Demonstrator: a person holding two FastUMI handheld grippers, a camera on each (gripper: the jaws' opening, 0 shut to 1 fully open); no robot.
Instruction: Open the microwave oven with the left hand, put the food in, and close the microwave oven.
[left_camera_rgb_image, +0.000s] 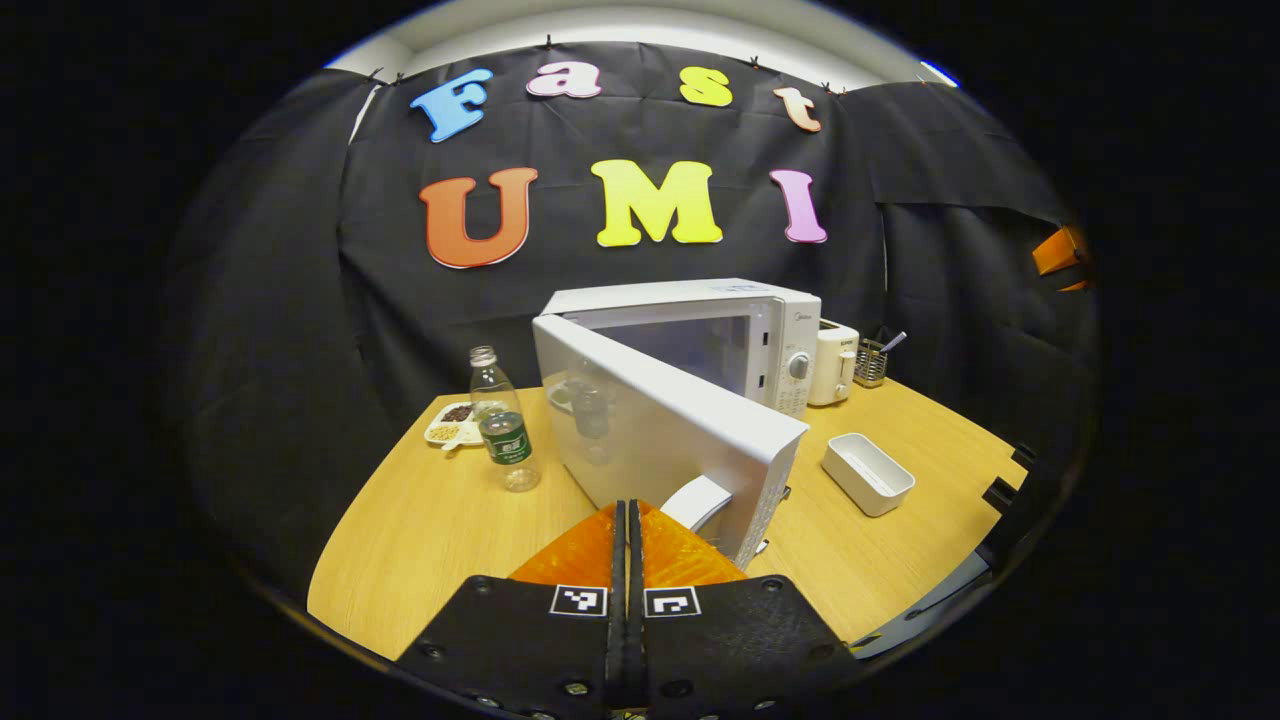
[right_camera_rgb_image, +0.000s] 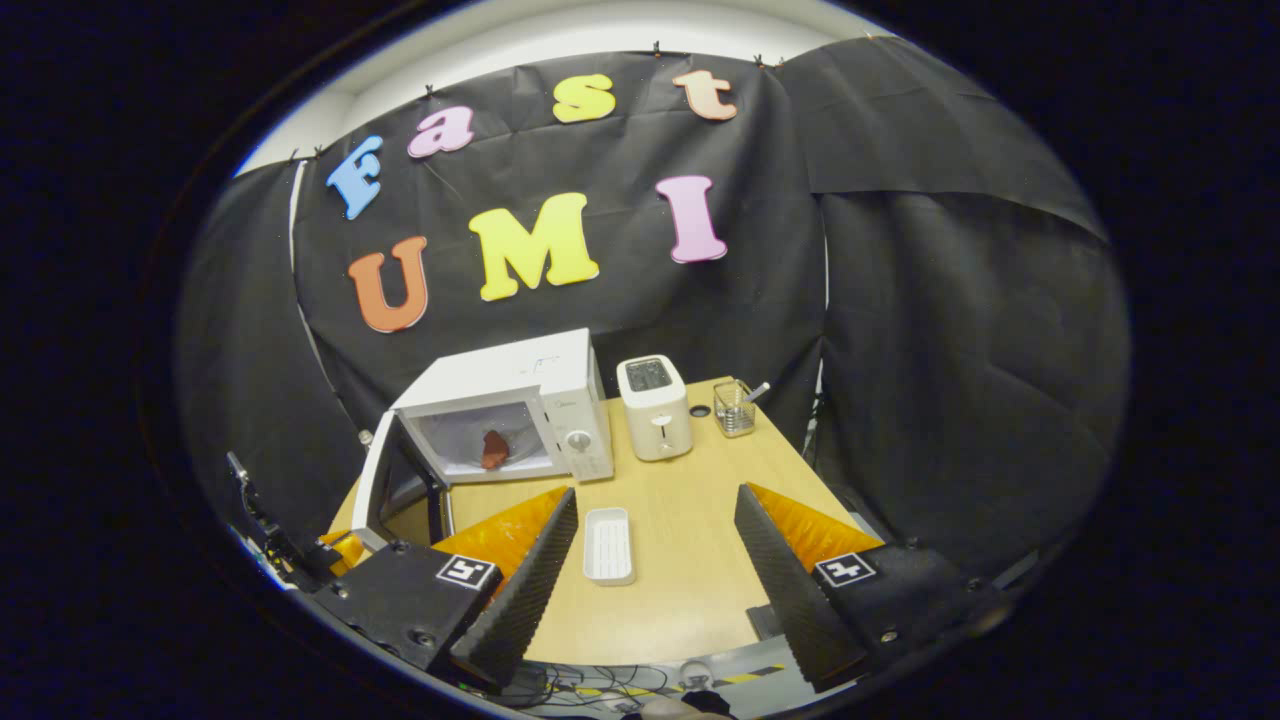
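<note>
Left gripper (left_camera_rgb_image: 628, 520): fingers pressed together, nothing between them. It sits low over the near edge of the table (left_camera_rgb_image: 420, 530), pointing at the outer face of the door (left_camera_rgb_image: 660, 425), close to the handle (left_camera_rgb_image: 697, 500), which lies just right of the tips. Whether a finger touches the handle I cannot tell.

Right gripper (right_camera_rgb_image: 655, 540): fingers wide apart, empty. It hangs back over the near table edge, aimed between the microwave (right_camera_rgb_image: 520, 410) and the toaster (right_camera_rgb_image: 655, 405). A white tray (right_camera_rgb_image: 608, 545) lies flat between its fingers, farther off, and looks empty.

Door stands swung out toward the near side, hinged on the microwave's left, its free edge with the handle nearest the left gripper. Cavity is open; a small red-brown piece of food (right_camera_rgb_image: 494, 448) rests inside on the floor of the oven.

Judgement: food is in, so closing is the step left. The door's long face runs from far-left hinge to near-right free edge; the push must go from the near side away toward the cabinet. Left gripper is much the nearer and already lined up at the free edge. Right gripper is well apart from the door.

Bottle (left_camera_rgb_image: 505, 425) and a small dish (left_camera_rgb_image: 452, 420) stand left of the door.
</note>
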